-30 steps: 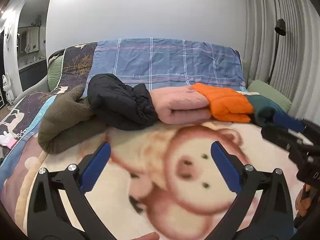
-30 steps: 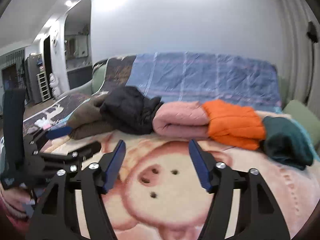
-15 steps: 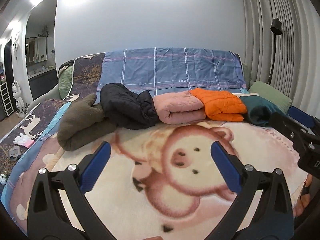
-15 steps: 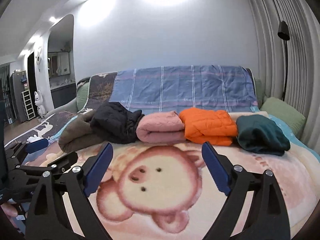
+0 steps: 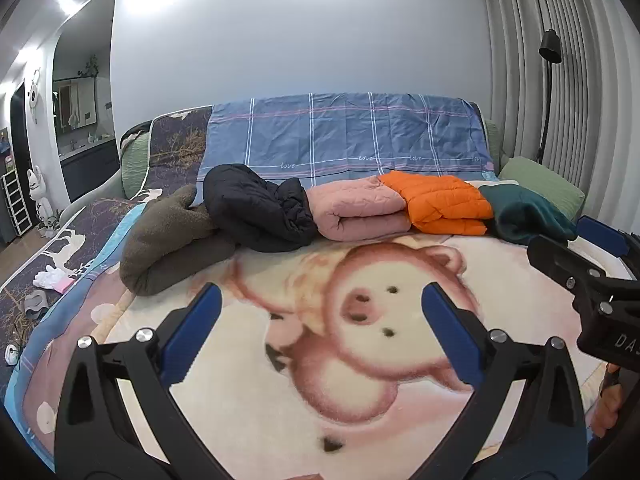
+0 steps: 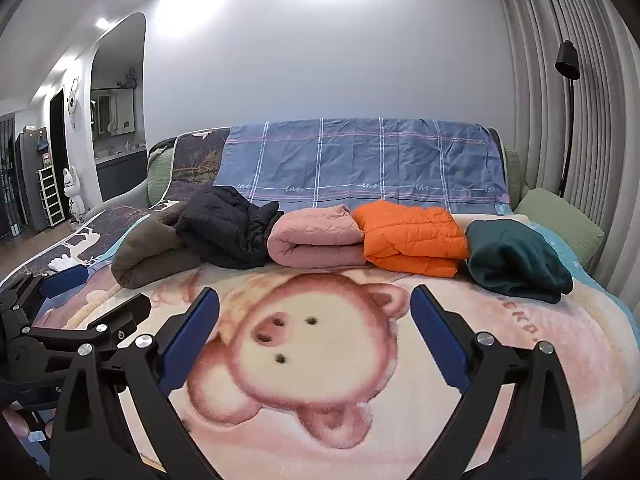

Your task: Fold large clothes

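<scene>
Left gripper (image 5: 320, 332): fingers (image 5: 192, 336) spread wide, nothing held, only the bear-print blanket (image 5: 360, 400) seen between them. Right gripper (image 6: 314, 336): fingers (image 6: 190, 340) also wide and opening at this moment, nothing between them but the same blanket (image 6: 500, 360). Both grippers are held above the near part of the bed, pointed slightly downward toward the far row of clothes. The right gripper is seen at the right edge of the left wrist view (image 5: 592, 276), with part of a hand (image 5: 608, 408) below it; the left gripper is seen at the left edge of the right wrist view (image 6: 68, 308).

Clothes are lined up across the far side of the blanket, well apart from both grippers, none touched. From left to right: a brown fleece garment (image 6: 148, 248), folded; a black puffer jacket (image 6: 224, 228), bunched and resting against the fleece; a pink quilted garment (image 6: 316, 236), folded into a roll; an orange puffer jacket (image 6: 412, 236), folded, its edge overlapping the pink one; a dark green garment (image 6: 516, 260), folded, just beside the orange.

Behind the row a blue plaid sheet (image 6: 360, 160) is draped over the sofa back. A green cushion (image 6: 560, 216) lies at far right, a black floor lamp (image 6: 568, 80) stands by the curtain.
</scene>
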A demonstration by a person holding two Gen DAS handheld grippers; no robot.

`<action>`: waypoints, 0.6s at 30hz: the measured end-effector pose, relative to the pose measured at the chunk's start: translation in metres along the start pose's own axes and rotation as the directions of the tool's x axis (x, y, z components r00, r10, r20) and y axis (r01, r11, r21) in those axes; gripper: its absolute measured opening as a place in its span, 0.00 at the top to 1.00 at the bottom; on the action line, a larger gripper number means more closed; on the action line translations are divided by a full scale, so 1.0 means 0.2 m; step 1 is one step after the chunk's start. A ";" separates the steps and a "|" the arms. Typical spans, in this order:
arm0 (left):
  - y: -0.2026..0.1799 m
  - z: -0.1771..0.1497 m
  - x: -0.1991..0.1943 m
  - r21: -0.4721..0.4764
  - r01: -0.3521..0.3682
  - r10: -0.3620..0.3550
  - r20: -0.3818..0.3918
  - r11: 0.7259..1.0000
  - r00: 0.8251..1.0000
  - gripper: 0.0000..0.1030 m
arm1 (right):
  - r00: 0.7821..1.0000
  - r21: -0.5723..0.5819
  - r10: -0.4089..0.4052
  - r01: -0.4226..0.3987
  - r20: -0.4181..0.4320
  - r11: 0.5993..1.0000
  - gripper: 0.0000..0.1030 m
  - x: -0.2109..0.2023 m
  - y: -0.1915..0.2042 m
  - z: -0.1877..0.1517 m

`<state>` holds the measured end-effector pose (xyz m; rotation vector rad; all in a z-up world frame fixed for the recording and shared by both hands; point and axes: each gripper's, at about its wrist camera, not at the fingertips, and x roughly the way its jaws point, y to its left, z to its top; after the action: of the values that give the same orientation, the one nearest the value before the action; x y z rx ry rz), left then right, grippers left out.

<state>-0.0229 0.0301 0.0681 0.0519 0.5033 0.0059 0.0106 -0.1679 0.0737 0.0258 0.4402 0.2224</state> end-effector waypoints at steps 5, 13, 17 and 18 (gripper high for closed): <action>0.02 -0.02 0.03 -0.009 0.001 -0.001 -0.010 1.000 1.000 0.02 | 1.000 -0.003 -0.019 0.019 -0.009 1.000 0.05 0.03 0.01 -0.01; 0.03 -0.03 0.05 0.007 -0.015 0.015 -0.012 1.000 1.000 0.02 | 0.999 -0.005 -0.034 0.034 -0.030 0.999 0.05 0.07 0.01 -0.02; 0.03 -0.04 0.06 0.001 -0.006 0.006 -0.018 1.000 1.000 0.02 | 0.999 -0.009 -0.036 0.036 -0.031 0.999 0.05 0.08 0.01 -0.02; 0.03 -0.04 0.06 0.000 -0.004 0.004 -0.022 1.000 1.000 0.02 | 0.999 -0.008 -0.036 0.035 -0.033 0.999 0.05 0.08 0.01 -0.02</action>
<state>-0.0158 0.0362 0.0545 0.0528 0.5256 0.0101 0.0231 -0.1625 0.0627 0.0072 0.4730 0.1896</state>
